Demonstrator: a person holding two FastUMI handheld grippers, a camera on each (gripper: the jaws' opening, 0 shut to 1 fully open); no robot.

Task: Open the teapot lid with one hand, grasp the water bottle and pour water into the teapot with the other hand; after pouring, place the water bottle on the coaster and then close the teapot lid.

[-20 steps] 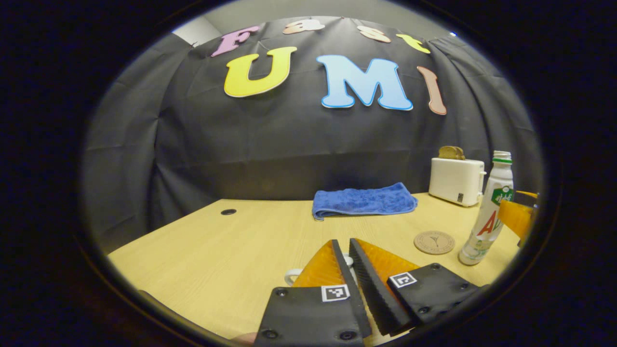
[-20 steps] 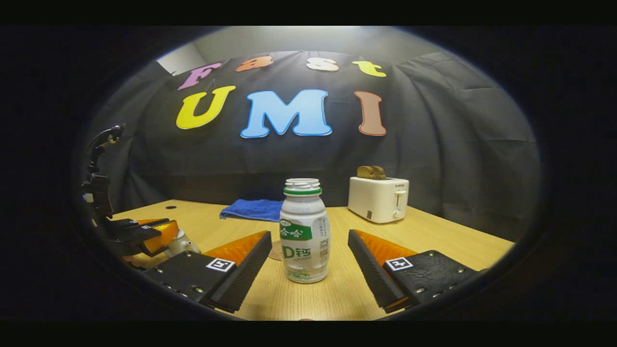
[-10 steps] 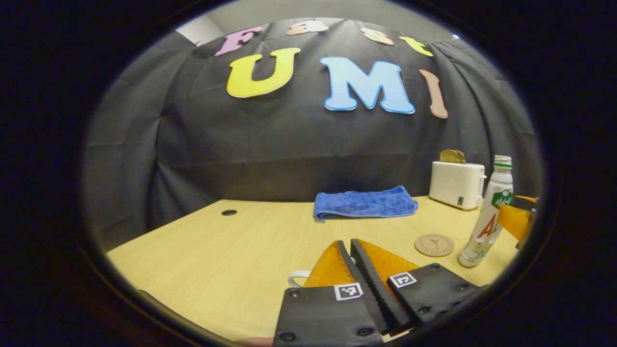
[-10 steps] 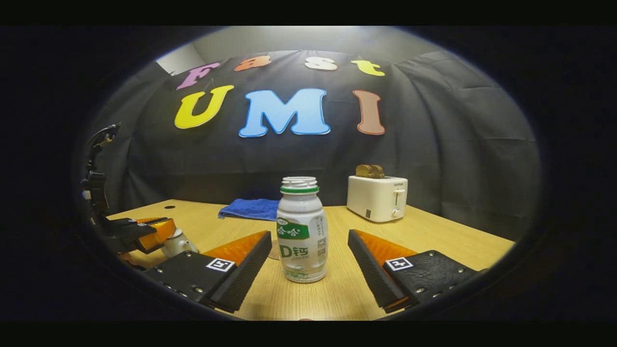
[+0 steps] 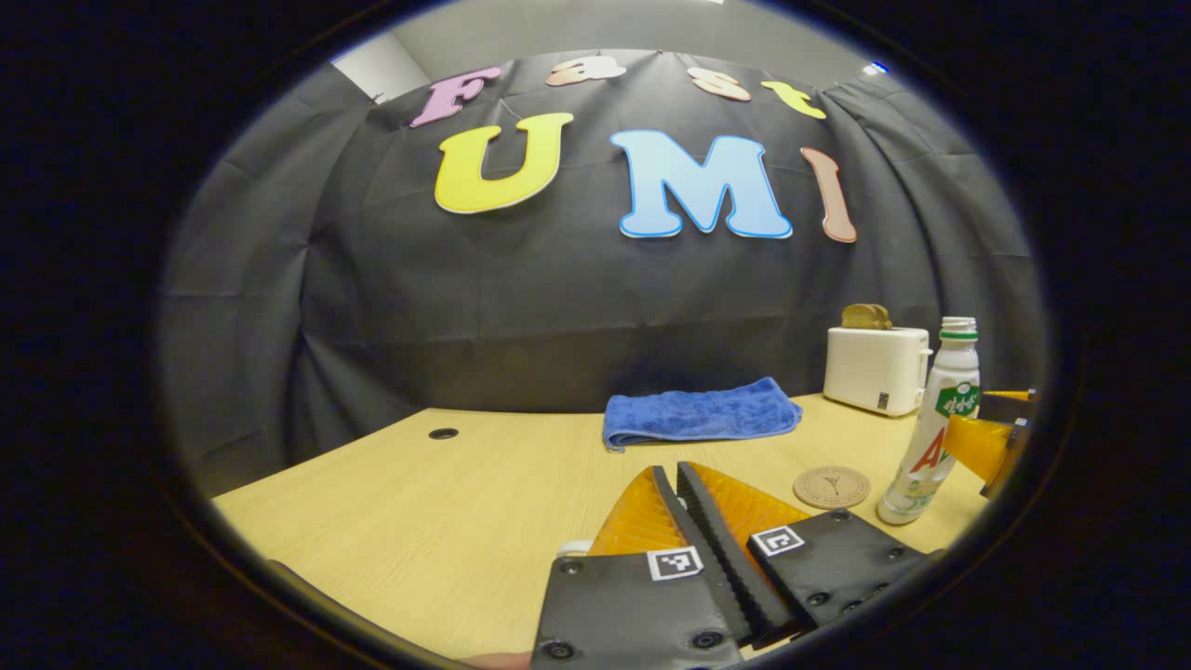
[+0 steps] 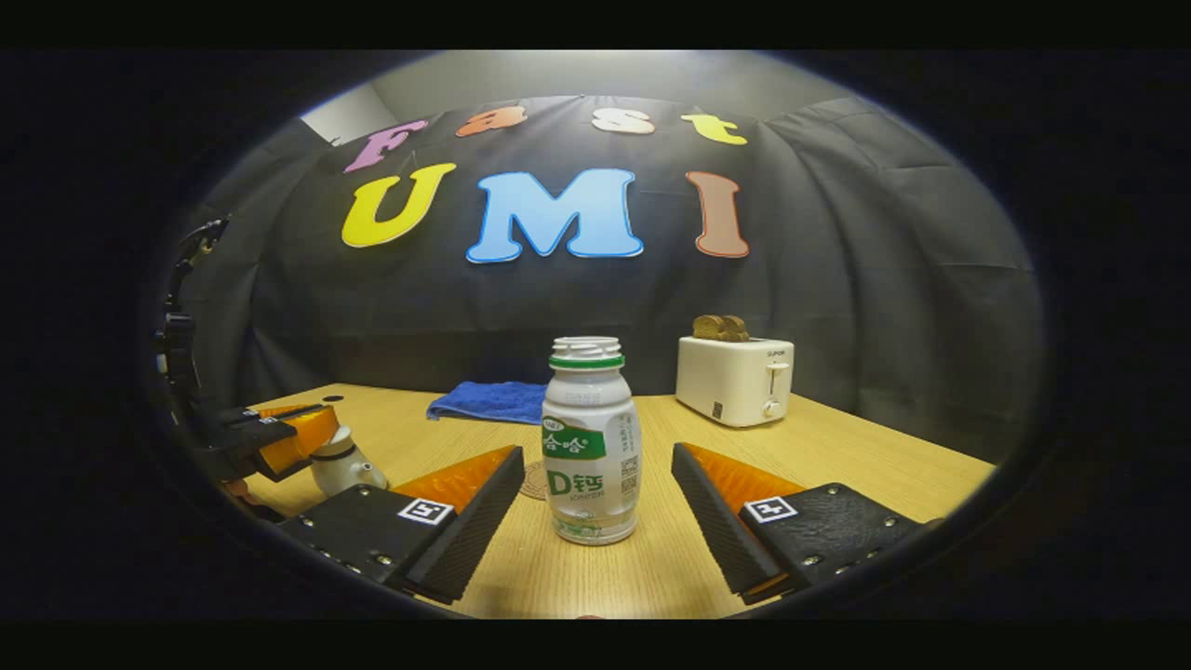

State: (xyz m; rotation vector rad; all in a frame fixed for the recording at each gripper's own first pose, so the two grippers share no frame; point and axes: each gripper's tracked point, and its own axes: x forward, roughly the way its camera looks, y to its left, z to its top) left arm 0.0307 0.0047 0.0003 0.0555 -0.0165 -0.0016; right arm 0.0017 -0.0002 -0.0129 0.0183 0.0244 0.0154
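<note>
Both views look low across the table (image 5: 419,502) toward the back wall, sharing bottle (image 6: 591,447), towel (image 5: 700,414) and toaster (image 6: 735,380).

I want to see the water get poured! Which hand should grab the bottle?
The right gripper: it is open with the bottle standing between its fingers. The left gripper is shut, over by the teapot.

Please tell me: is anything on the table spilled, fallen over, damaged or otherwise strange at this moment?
Nothing stands out. The water bottle stands upright and uncapped between the open fingers of the right gripper, with no spill on the table. The coaster lies flat, the blue towel is folded, and the toaster is upright.
</note>
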